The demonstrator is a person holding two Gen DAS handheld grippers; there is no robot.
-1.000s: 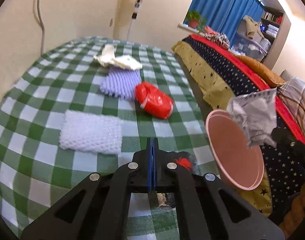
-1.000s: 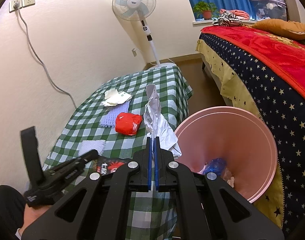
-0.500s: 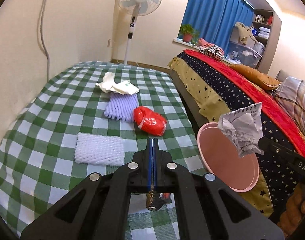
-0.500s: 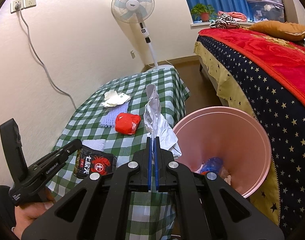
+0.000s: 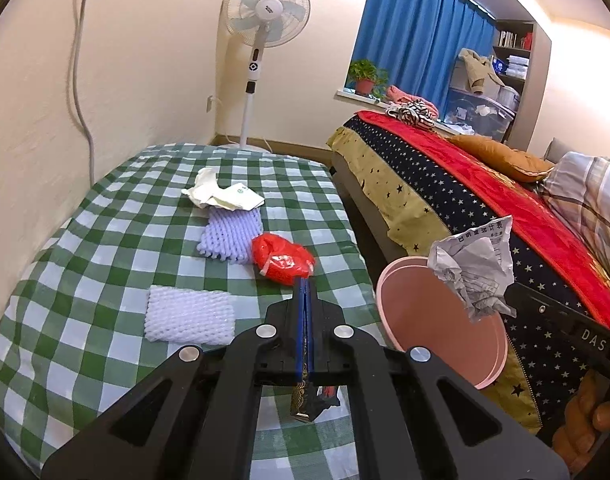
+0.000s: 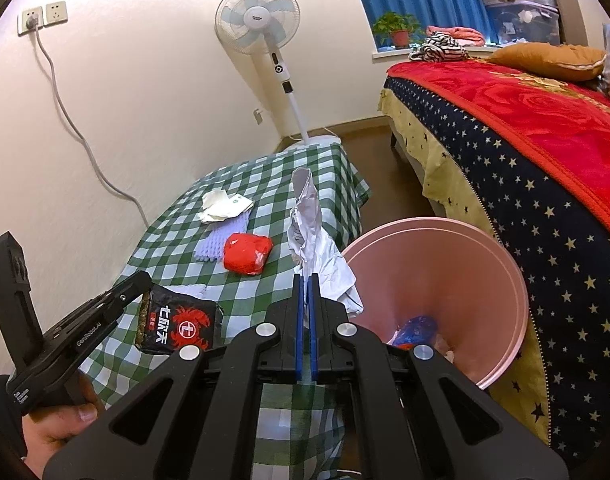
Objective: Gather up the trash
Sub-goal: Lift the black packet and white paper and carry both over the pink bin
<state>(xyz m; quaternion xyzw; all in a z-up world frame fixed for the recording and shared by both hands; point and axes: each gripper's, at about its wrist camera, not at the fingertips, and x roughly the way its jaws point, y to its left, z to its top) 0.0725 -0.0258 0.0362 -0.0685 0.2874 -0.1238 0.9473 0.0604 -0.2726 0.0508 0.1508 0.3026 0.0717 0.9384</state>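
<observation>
We are working over the desk (image 5: 105, 216) with its green checked cloth, and beside its near corner the pink bin (image 6: 501, 280) is standing open-mouthed against the bed (image 6: 525, 128), with a blue wrapper already lying at its bottom. Of the trash, the crumpled paper (image 6: 311, 240) is the largest piece in hand: our right tool (image 6: 304, 280) is clamping its lower end with the jaws fully closed, so its long axis is running up and away from the tool, its free tip pointing toward the far end of the desk, and it is hanging at the bin's near rim, not yet over the middle. Our left tool (image 5: 305, 292) is likewise pinched shut on the black snack packet (image 6: 177, 322), holding it by one edge above the desk's near end; the packet is hanging with its printed face toward the right camera and its long side sloping down toward the bin, though from the left wrist only a sliver of it is showing below the jaws, so we are judging its tilt loosely. To do this step well, we are thinking the right tool should carry the paper over the bin's centre before letting go, since its tall tip could catch the rim, and the packet should follow. Still lying on the desk are the white foam net (image 5: 189, 316), the purple foam net (image 5: 231, 238), the red bag (image 5: 283, 260) and the folded paper scraps (image 5: 221, 196).
</observation>
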